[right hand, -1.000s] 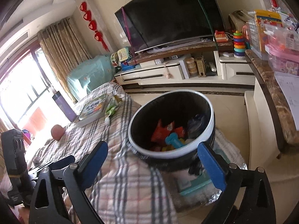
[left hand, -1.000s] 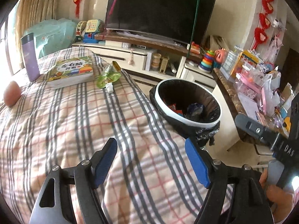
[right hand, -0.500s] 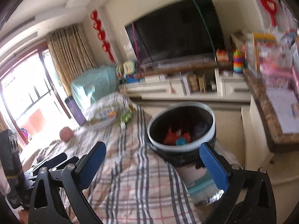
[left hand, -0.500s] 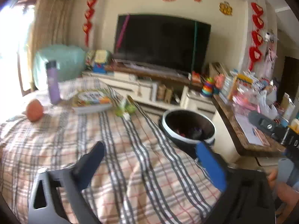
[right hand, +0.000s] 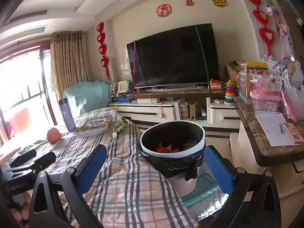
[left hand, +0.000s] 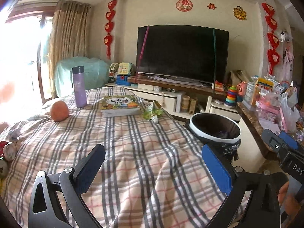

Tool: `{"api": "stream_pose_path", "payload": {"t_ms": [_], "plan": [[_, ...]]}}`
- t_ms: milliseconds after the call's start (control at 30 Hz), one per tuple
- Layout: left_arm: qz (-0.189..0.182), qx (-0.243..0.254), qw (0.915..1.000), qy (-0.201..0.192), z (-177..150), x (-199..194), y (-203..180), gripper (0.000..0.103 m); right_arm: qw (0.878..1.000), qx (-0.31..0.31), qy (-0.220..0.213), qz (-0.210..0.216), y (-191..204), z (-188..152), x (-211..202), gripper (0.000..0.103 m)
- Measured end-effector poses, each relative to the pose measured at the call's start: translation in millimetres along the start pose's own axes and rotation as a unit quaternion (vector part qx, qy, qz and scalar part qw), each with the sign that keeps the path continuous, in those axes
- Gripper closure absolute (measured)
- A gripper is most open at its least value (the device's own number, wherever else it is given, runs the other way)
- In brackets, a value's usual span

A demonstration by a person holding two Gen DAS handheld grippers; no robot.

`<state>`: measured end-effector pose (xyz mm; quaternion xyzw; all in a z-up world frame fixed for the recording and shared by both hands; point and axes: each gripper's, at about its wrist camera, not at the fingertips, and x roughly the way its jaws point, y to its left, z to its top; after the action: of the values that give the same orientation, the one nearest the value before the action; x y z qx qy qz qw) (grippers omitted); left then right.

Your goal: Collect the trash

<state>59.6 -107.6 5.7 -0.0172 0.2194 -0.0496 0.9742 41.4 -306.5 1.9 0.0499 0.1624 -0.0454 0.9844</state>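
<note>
A green squeeze pouch with a white cap (left hand: pixel 152 112) lies on the plaid blanket (left hand: pixel 133 152) beside a book; it also shows in the right wrist view (right hand: pixel 118 128). A round bin with a white rim and black liner (left hand: pixel 215 131) stands at the bed's right edge and holds red and blue scraps in the right wrist view (right hand: pixel 172 142). My left gripper (left hand: pixel 153 169) is open and empty over the blanket. My right gripper (right hand: pixel 153 167) is open and empty, just in front of the bin.
A book (left hand: pixel 120 105), a purple flask (left hand: pixel 78 86) and an orange ball (left hand: pixel 58 111) sit on the far part of the bed. A TV cabinet (left hand: pixel 171 96) stands behind. A cluttered marble counter (right hand: pixel 266 133) runs along the right.
Both grippers have pulled back and tilted up from the bin and blanket, so the room and wall now show. Both stayed open and empty.
</note>
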Motion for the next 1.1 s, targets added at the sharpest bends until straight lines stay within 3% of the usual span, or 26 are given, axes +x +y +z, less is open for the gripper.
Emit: {"api": "stream_pose_path", "payload": {"t_ms": [300, 1100], "plan": [[0.033, 0.01, 0.9994, -0.007, -10.4, -0.4, -2.6, 0.001, 1.0, 0.003, 0.002, -0.011, -5.2, -10.3, 1.8, 0.0], [0.042, 0.011, 0.999, -0.013, -18.1, -1.9, 6.3, 0.001, 1.0, -0.006, 0.006, -0.012, -3.6, -13.9, 2.0, 0.0]]}}
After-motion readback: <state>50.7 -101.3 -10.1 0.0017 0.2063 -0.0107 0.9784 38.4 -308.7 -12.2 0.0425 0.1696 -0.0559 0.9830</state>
